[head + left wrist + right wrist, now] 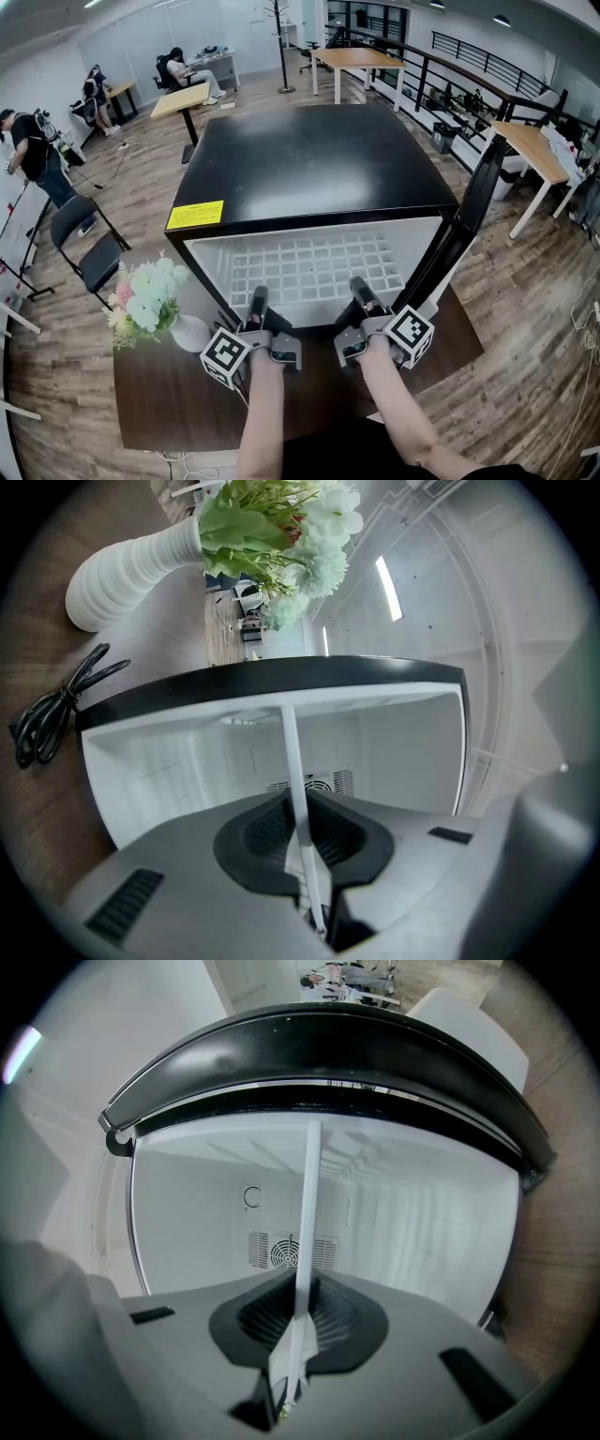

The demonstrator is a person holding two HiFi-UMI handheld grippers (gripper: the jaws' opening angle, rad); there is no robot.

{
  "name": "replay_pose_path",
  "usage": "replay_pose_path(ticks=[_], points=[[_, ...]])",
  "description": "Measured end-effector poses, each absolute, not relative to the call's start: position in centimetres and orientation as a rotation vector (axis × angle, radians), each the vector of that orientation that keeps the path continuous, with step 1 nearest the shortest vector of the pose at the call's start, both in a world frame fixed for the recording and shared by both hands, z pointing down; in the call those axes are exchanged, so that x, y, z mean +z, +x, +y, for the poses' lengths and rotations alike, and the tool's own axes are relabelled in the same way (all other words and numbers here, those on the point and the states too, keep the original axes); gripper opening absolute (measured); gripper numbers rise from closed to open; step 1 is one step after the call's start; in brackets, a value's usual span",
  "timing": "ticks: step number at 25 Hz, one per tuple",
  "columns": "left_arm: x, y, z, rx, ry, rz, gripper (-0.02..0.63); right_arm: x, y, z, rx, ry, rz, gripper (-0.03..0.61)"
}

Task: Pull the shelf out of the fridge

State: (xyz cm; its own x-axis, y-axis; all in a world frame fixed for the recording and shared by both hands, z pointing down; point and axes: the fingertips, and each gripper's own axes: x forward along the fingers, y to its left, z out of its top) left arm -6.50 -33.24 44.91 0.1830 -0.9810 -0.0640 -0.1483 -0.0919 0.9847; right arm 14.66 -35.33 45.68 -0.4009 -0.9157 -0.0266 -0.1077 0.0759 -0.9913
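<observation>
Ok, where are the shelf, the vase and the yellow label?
shelf (309, 267): head view, middle of its white grid.
vase (192, 335): head view, its white body.
label (195, 215): head view, centre of the yellow patch.

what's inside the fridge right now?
One white wire shelf, nothing visible on it, its front edge clamped by the left gripper and the right gripper. A fan vent sits at the back. The gripper bodies cover the interior nearest them.
</observation>
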Motion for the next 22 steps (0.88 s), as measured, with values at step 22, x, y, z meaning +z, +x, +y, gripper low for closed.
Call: replay_pose_path(ticks=[22], points=[[44.9, -6.3, -32.1, -1.051, 1.466, -1.156, 0.031, 45.9, 14.8, -34.1, -1.409, -1.044, 1.607, 0.014]])
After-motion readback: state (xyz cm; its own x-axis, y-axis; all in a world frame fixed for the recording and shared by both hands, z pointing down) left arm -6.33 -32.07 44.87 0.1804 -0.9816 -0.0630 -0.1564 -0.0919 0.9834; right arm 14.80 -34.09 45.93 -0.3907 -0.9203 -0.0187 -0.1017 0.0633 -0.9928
